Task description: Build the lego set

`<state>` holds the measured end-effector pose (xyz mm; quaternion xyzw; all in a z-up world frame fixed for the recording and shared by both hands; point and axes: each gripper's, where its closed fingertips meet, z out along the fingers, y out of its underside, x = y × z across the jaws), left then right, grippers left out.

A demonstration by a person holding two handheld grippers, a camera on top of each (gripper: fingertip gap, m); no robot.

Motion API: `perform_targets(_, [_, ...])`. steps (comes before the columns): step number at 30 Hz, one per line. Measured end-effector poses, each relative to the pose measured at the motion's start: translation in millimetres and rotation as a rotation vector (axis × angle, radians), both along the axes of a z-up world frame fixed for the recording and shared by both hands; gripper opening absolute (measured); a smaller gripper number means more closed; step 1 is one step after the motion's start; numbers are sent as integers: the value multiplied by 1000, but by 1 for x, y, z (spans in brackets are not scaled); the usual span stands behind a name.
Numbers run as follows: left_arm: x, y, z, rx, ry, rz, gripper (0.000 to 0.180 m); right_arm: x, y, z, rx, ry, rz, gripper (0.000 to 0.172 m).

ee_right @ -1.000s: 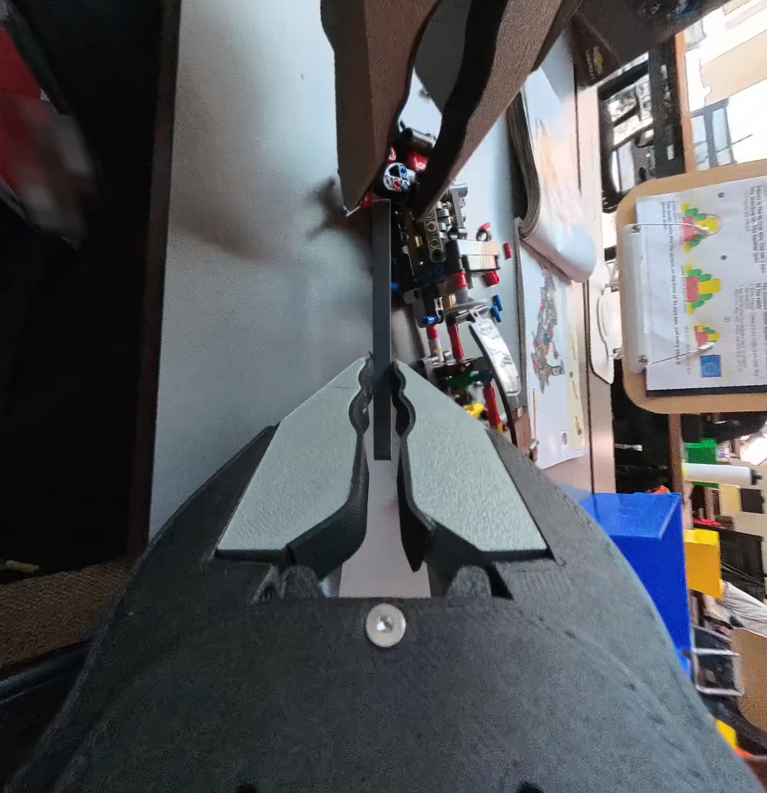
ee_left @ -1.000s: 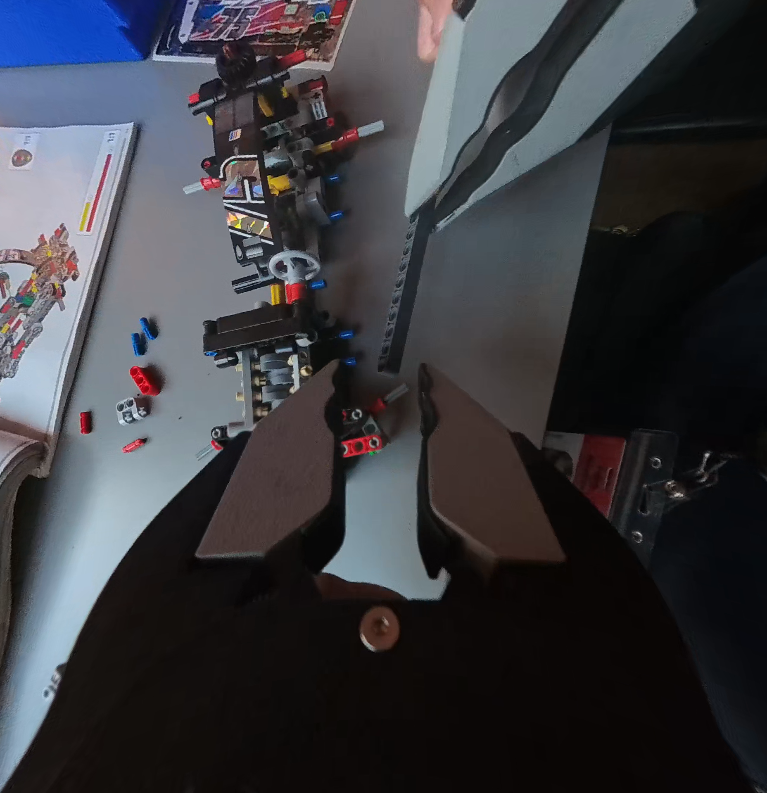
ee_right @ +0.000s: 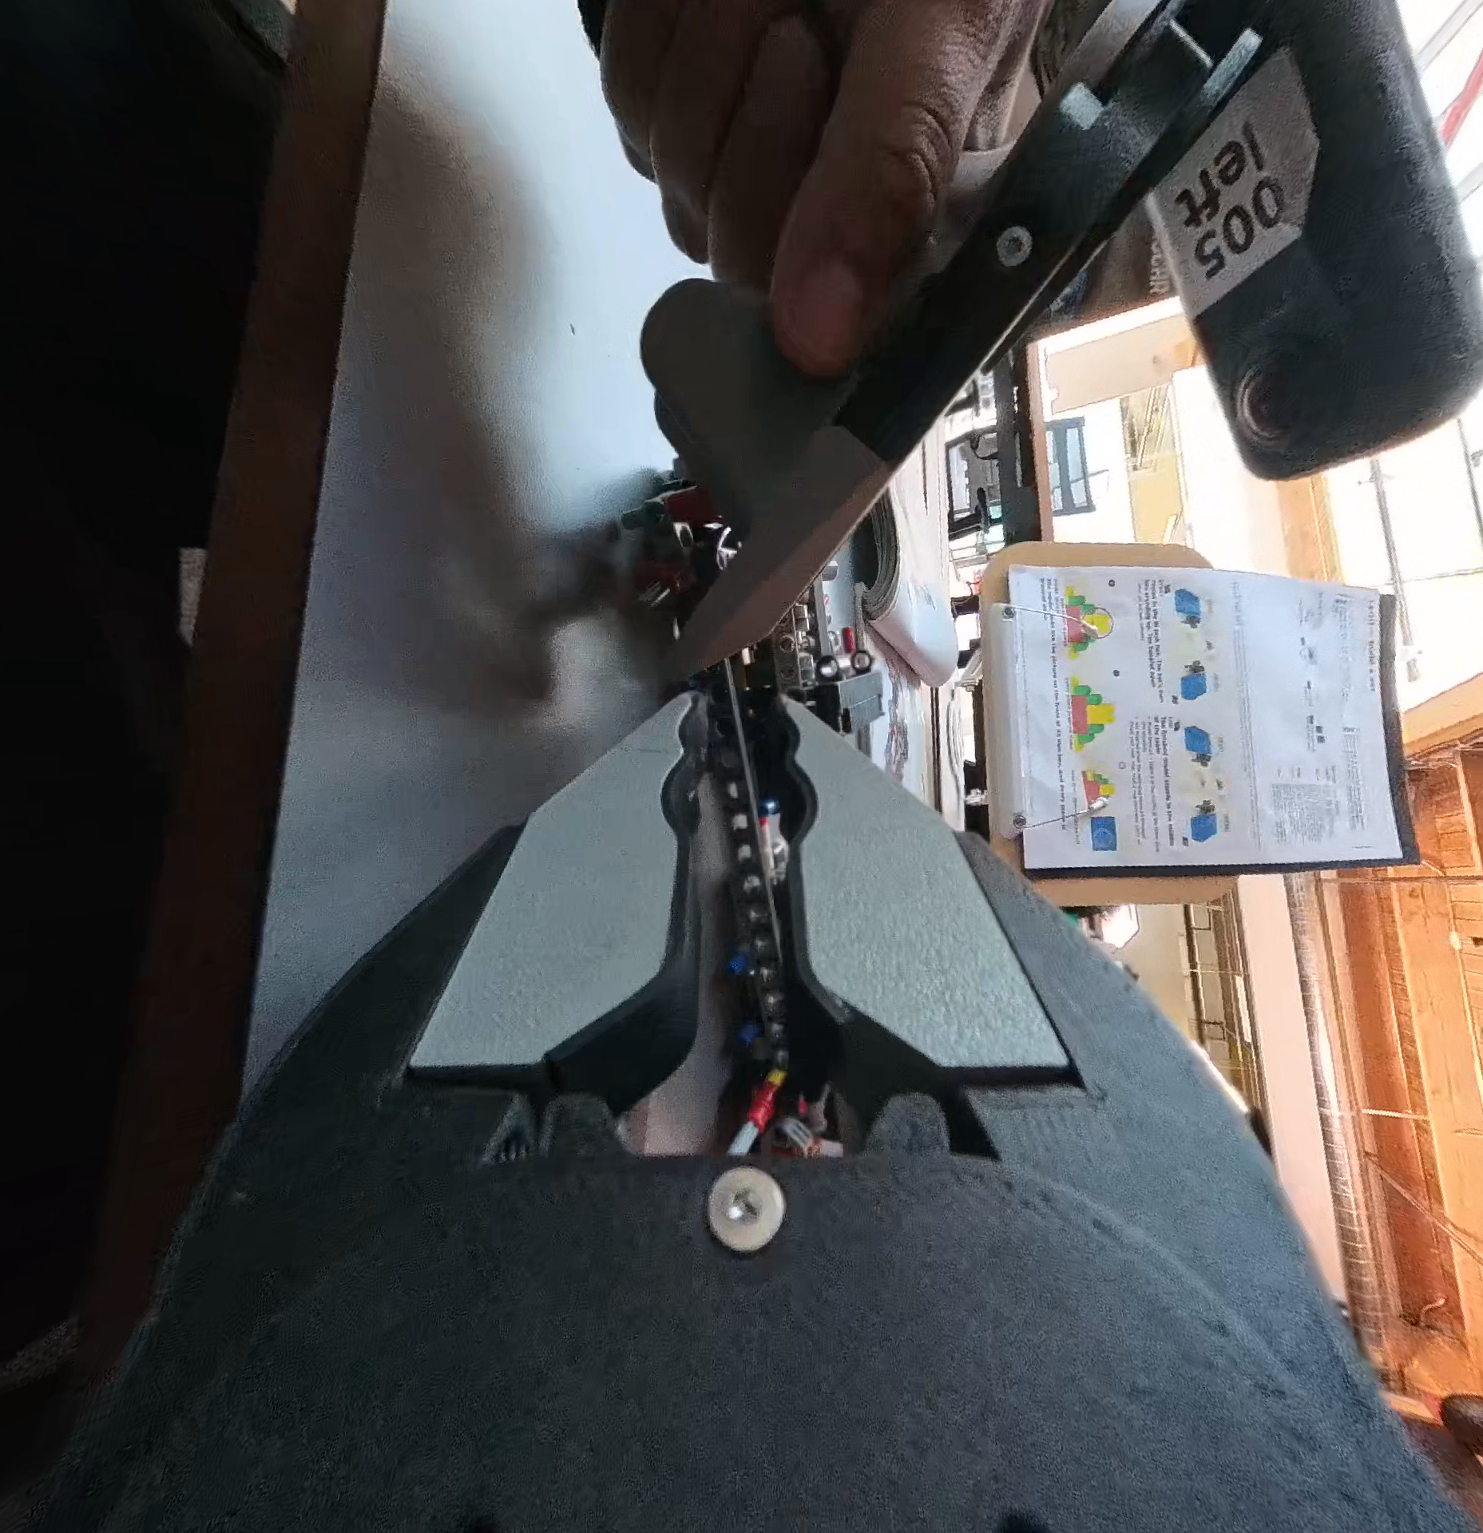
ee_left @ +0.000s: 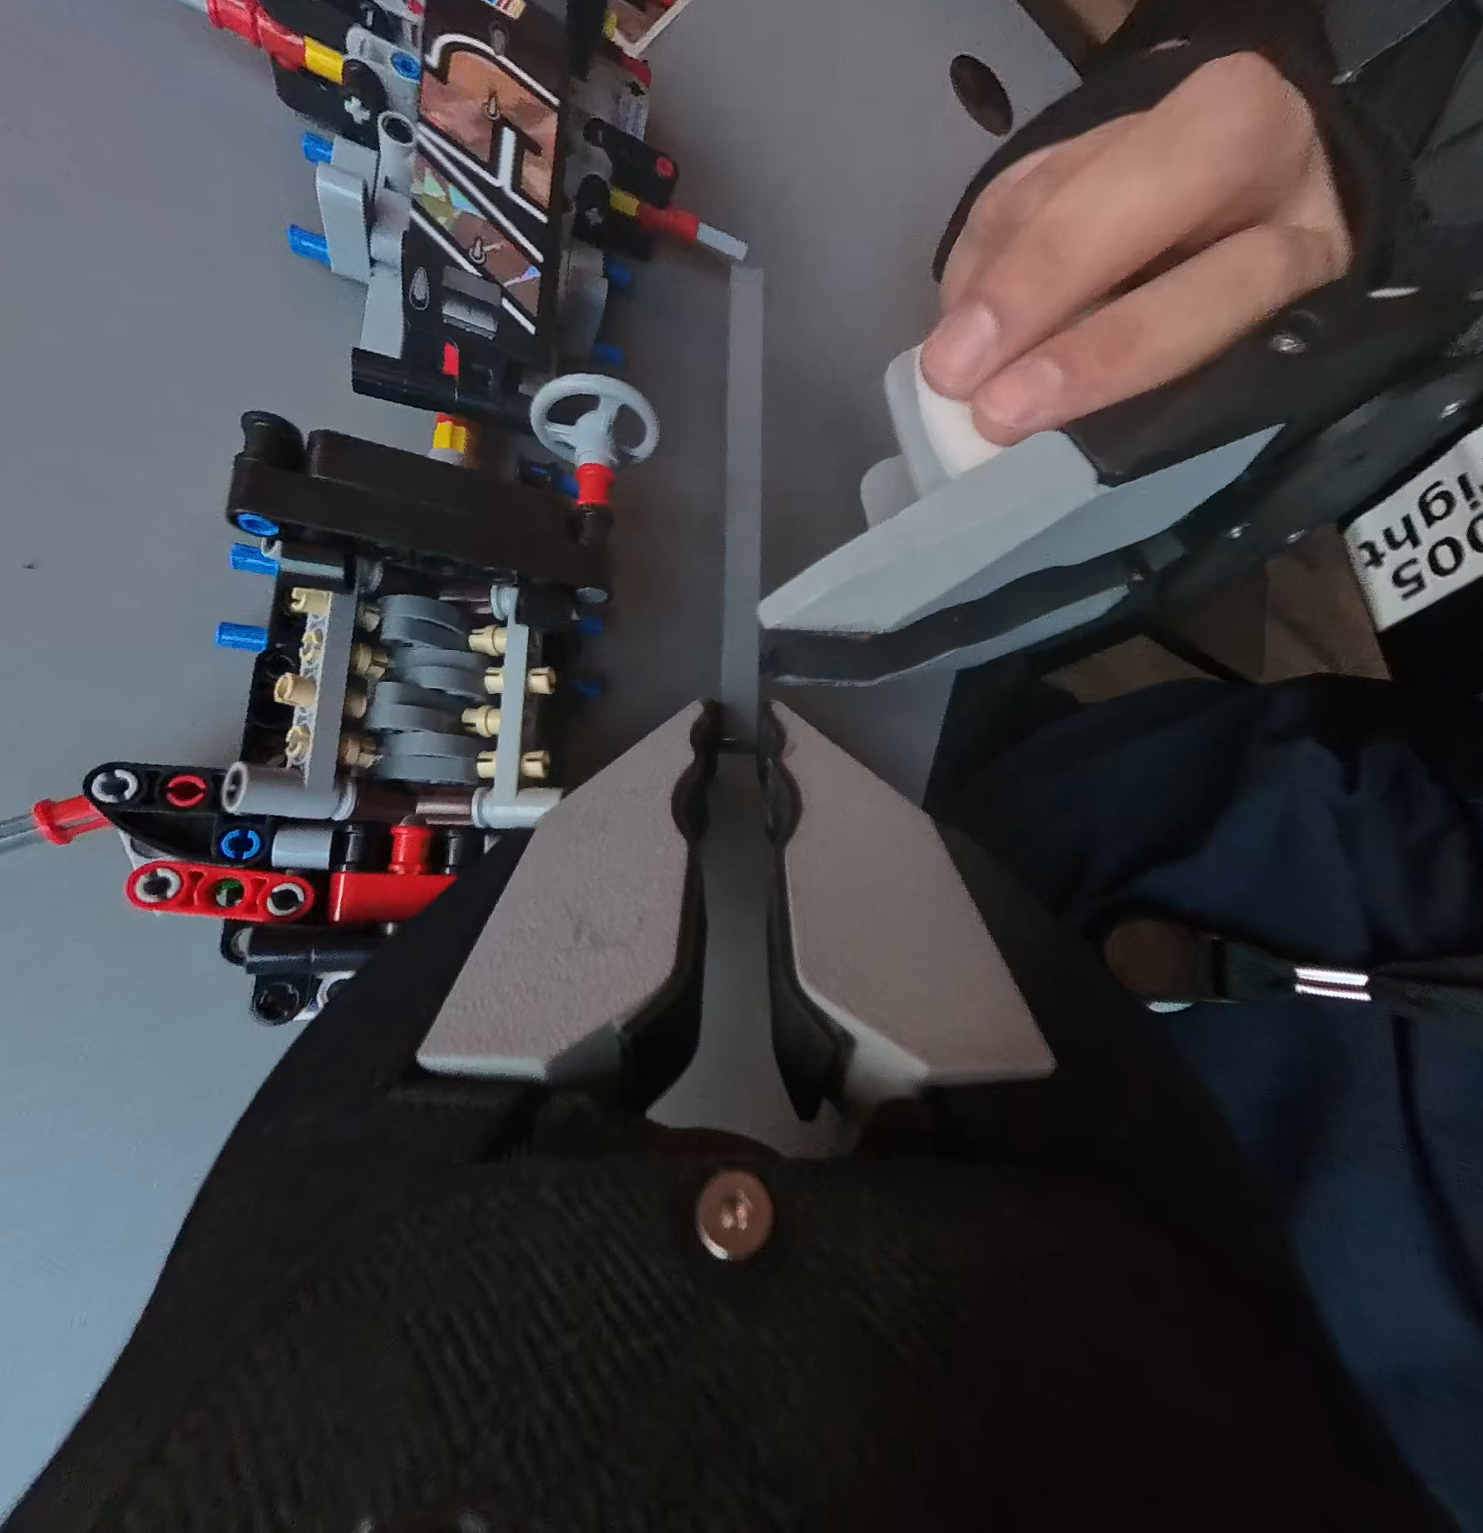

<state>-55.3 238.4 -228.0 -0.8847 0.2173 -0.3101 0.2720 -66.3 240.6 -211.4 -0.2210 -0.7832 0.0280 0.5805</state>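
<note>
My left gripper (ee_left: 734, 722) is shut on the near end of a long dark grey beam (ee_left: 742, 498) with a row of holes. The beam runs away from the fingertips beside a partly built brick vehicle model (ee_left: 439, 664) with a grey steering wheel (ee_left: 592, 419) on the grey table (ee_left: 99, 415). My right gripper (ee_left: 767, 647) comes in from the right, its tips just beside the beam. In the right wrist view the right gripper (ee_right: 738, 713) is open. The beam (ee_right: 746, 829) shows in the gap with room on both sides, and the left gripper (ee_right: 705, 664) reaches down to it.
A hand (ee_left: 1136, 232) holds the right gripper. Dark blue cloth (ee_left: 1302, 912) lies past the table's right edge. An open booklet (ee_right: 912, 614) lies beyond the model, and a printed sheet with coloured pictures (ee_right: 1202, 713) hangs on a board further off.
The right gripper held the beam and has let go of it. The left gripper, open near the model's rear before, has moved to the beam's end and shut on it.
</note>
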Motion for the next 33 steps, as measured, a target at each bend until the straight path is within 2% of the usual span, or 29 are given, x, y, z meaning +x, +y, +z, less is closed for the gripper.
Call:
perform_targets(15, [1,-4,5,-4,41,-55,7,-1,-1,-8,43,-62,28,5])
perform_targets(19, [-38,5,26,113,140,12,26,3,16,-22,75,-104,-9,4])
perform_targets(21, [-70,18,26,169,293,73,45,2,21,-24,102,-111,-8,4])
perform_targets(23, [-72,18,23,139,339,30,66,-2,22,-26,98,-116,-6,4])
perform_targets(25, [-62,19,21,150,362,-17,66,-7,22,-25,104,-111,0,4])
perform_targets(29, [-62,23,4,170,522,-26,71,-12,24,-27,100,-102,-10,4])
perform_targets(33, [-61,23,-4,151,514,-49,75,-13,24,-29,124,-97,-4,4])
